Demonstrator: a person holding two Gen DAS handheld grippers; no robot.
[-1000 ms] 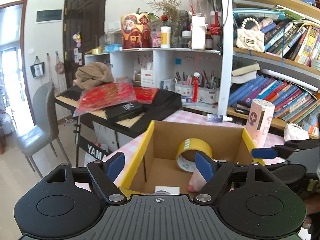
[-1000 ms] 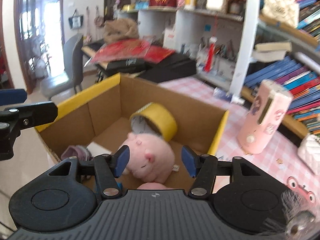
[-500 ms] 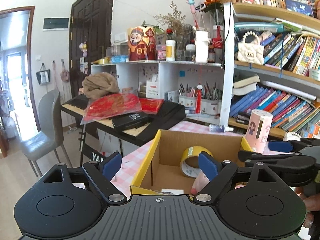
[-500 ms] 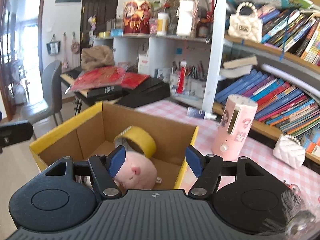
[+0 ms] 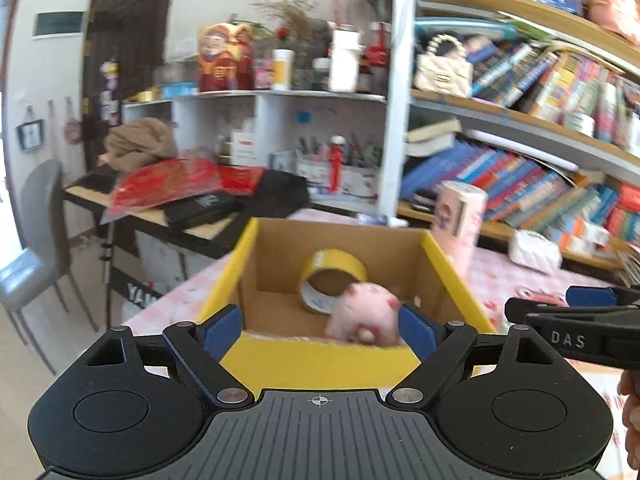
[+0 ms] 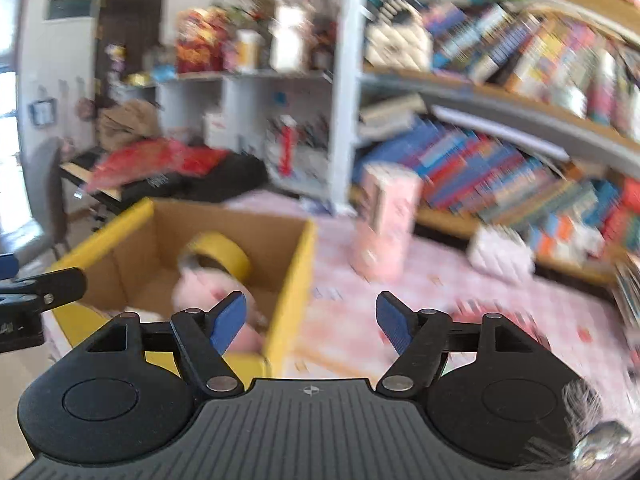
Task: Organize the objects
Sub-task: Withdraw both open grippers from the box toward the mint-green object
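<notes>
- The pink plush pig (image 5: pixel 362 312) lay inside the cardboard box (image 5: pixel 256 264), at its near right corner, leaning against the yellow tape roll (image 5: pixel 334 270) just behind it.
- To the box's right, on the checked tablecloth (image 6: pixel 460 280), a tall pink dispenser (image 6: pixel 386 220) stood upright, its long axis vertical; a white quilted purse (image 6: pixel 500 252) sat farther right, by the bookshelf (image 6: pixel 520 152).
- The right gripper (image 6: pixel 310 320) pointed past the box's right wall toward that open cloth, its jaws opening with nothing between them.
- By my reckoning it was the nearer hand for the dispenser, which lay ahead and slightly right of it.
- The left gripper (image 5: pixel 318 330) hovered at the box's near rim, jaws wide, holding nothing.
</notes>
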